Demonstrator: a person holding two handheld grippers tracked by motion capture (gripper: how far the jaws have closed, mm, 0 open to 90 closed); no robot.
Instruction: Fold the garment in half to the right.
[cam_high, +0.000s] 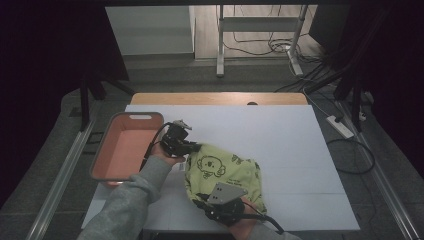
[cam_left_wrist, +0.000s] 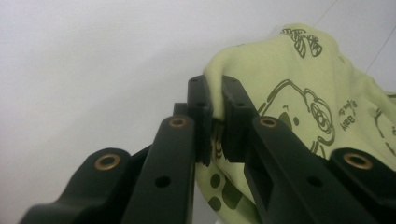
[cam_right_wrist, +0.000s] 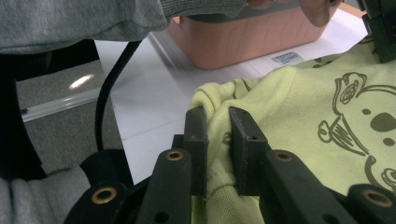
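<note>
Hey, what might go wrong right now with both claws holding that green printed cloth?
The left claw pinches only a thin fold at the edge of the green cloth, so it may slip out. The right claw also grips a bunched edge. The slack middle may drag, or catch the rim of the pink bin nearby.

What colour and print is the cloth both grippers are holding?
The cloth is light yellow-green with dark cartoon animal prints, clearest in the right gripper view.

I see dark lettering printed on the green shirt (cam_left_wrist: 327, 93) beside its cartoon, too small to read; the white sticker (cam_right_wrist: 286, 58) on the counter (cam_right_wrist: 154, 93) is illegible.
</note>
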